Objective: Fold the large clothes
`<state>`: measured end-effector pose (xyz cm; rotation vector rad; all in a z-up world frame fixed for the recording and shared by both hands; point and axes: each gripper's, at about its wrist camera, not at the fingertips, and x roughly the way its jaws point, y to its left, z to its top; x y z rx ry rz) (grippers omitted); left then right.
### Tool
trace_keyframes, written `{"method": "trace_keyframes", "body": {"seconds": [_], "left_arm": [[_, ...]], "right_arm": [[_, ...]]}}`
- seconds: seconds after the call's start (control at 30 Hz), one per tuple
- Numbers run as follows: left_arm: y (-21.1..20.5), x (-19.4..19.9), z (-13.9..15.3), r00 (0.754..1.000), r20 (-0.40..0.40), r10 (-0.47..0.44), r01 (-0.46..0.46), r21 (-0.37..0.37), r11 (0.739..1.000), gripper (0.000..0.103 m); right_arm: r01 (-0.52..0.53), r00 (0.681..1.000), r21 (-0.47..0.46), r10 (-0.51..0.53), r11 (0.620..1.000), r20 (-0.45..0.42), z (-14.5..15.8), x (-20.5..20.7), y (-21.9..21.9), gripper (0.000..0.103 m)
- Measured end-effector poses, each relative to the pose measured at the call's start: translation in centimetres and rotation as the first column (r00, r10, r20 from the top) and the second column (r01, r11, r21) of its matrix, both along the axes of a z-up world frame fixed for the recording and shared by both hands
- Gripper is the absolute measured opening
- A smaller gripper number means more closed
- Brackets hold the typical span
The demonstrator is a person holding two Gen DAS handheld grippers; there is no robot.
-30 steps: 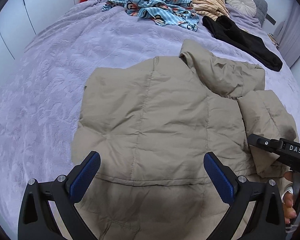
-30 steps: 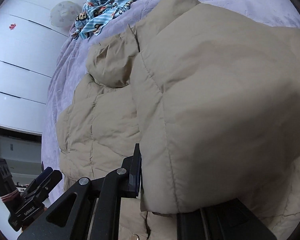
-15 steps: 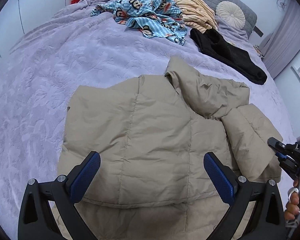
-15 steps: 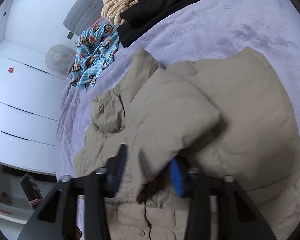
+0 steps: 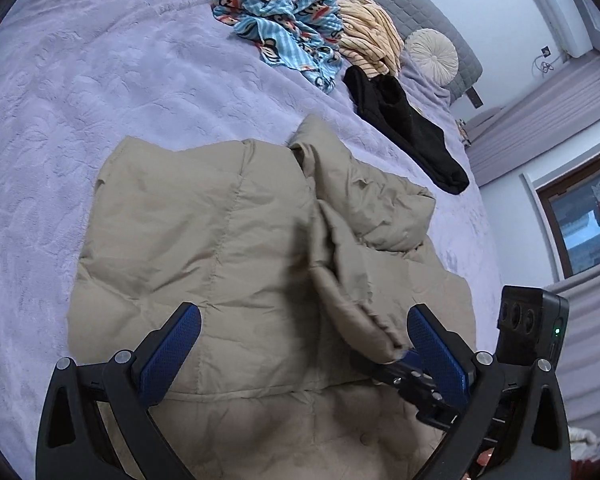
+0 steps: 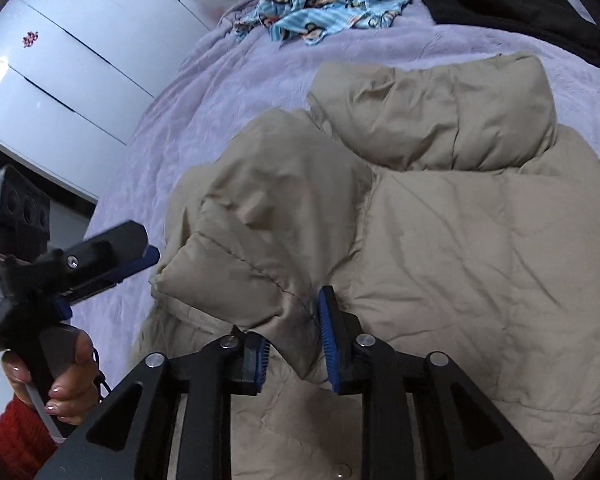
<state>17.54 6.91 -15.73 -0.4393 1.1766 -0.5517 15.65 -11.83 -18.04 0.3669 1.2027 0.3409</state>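
1. Left wrist view: the beige quilted puffer jacket [image 5: 220, 248] lies spread on the lilac plush bedspread [image 5: 80, 92], collar end pointing toward the headboard. The left gripper [image 5: 300, 344] hovers over the hem end with its blue-padded jaws spread wide and nothing between them, probably free to pin or smooth the body. At lower right the right gripper [image 5: 414, 364] pinches the end of the beige padded sleeve [image 5: 352, 292], which crosses over the jacket's body.
2. Same view, near the headboard: a blue monkey-print garment [image 5: 284, 20], a cream striped garment [image 5: 368, 36], a black garment [image 5: 404, 124] and a round cream cushion [image 5: 432, 56] lie well apart from the jacket, likely awaiting their turn.
3. Right wrist view: the right gripper [image 6: 294, 344] is clamped on the sleeve [image 6: 260, 240] near its cuff, so the sleeve can be laid inward. The left gripper [image 6: 112, 256] waits beside the jacket's edge.
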Motion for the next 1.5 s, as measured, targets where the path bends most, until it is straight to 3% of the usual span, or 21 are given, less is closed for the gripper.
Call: {"method": "trace_keyframes", "body": {"seconds": [0.17, 0.43, 0.47, 0.5, 0.53, 0.57, 0.6, 0.7, 0.77, 0.9, 0.93, 1.03, 1.1, 1.2, 1.43, 1.5], "left_arm": [[-1.6, 0.4, -1.4, 0.998, -0.054, -0.037, 0.034, -0.054, 0.998, 0.103], [-6.1, 1.4, -4.6, 0.989, -0.101, -0.112, 0.113, 0.006, 0.994, 0.100], [-6.7, 1.5, -5.0, 0.987, -0.110, -0.115, 0.117, 0.014, 0.993, 0.088], [-7.3, 1.7, -5.4, 0.984, -0.125, -0.126, 0.128, 0.013, 0.992, 0.060], [-8.0, 1.9, -5.8, 0.978, -0.153, -0.142, 0.144, 0.004, 0.990, 0.041], [-8.5, 2.0, -6.1, 0.971, -0.179, -0.155, 0.156, -0.012, 0.988, 0.009], [-8.8, 2.0, -5.9, 0.970, -0.190, -0.151, 0.148, -0.031, 0.988, 0.009], [-8.7, 1.9, -2.2, 0.987, -0.093, -0.130, 0.123, -0.085, 0.989, 0.009], [-7.6, 2.0, 0.9, 0.995, -0.017, -0.099, 0.096, -0.127, 0.987, 0.008], [-4.9, 2.4, 3.6, 0.997, 0.059, -0.056, 0.061, -0.084, 0.995, 0.008], [-4.4, 2.4, 3.1, 0.997, 0.046, -0.060, 0.063, -0.061, 0.996, 0.008], [-4.4, 2.3, -0.5, 0.995, -0.030, -0.094, 0.095, 0.045, 0.994, 0.009], [-4.6, 1.8, -4.0, 0.990, -0.082, -0.114, 0.124, 0.144, 0.982, 0.009], [-4.8, 1.0, -7.0, 0.989, -0.094, -0.113, 0.127, 0.168, 0.978, 0.009], [-4.5, 0.6, -5.9, 0.992, -0.072, -0.108, 0.121, 0.217, 0.969, 0.010], [-4.4, 0.4, -5.9, 0.992, -0.070, -0.105, 0.118, 0.224, 0.967, 0.010]], "right_arm": [[0.009, 1.000, 0.008, -0.009, 1.000, 0.006, 1.1, -2.0, -1.9, 0.059], [0.105, 0.993, -0.083, -0.109, 0.991, -0.045, 0.7, -9.6, -10.1, 0.059], [0.111, 0.991, -0.095, -0.117, 0.989, -0.059, 0.3, -10.3, -10.9, 0.059], [0.118, 0.989, -0.103, -0.127, 0.988, -0.076, -0.1, -10.9, -11.5, 0.059], [0.125, 0.987, -0.107, -0.134, 0.986, -0.086, -0.3, -11.4, -11.9, 0.059], [0.128, 0.986, -0.107, -0.138, 0.986, -0.088, -0.6, -11.7, -12.3, 0.059], [0.130, 0.986, -0.111, -0.140, 0.985, -0.086, -0.8, -12.0, -12.7, 0.059], [0.130, 0.988, -0.157, -0.141, 0.979, -0.062, -1.1, -11.8, -13.5, 0.058], [0.125, 0.990, -0.237, -0.136, 0.963, -0.029, -0.9, -11.3, -14.0, 0.043], [0.183, 0.983, -0.398, -0.173, 0.899, 0.062, 0.3, -10.5, -16.8, 0.041], [0.212, 0.977, -0.416, -0.198, 0.884, 0.079, 0.4, -10.4, -18.0, 0.038], [0.267, 0.962, -0.365, -0.266, 0.892, 0.052, -0.5, -10.4, -21.2, 0.011], [0.273, 0.959, -0.336, -0.283, 0.901, 0.019, -2.2, -10.5, -22.2, 0.010], [0.265, 0.961, -0.350, -0.276, 0.898, 0.019, -3.5, -10.7, -21.9, 0.009], [0.267, 0.954, -0.346, -0.298, 0.900, -0.040, -2.2, -11.3, -21.3, 0.014], [0.232, 0.962, -0.290, -0.264, 0.928, -0.076, -0.9, -12.3, -20.8, 0.015]]}}
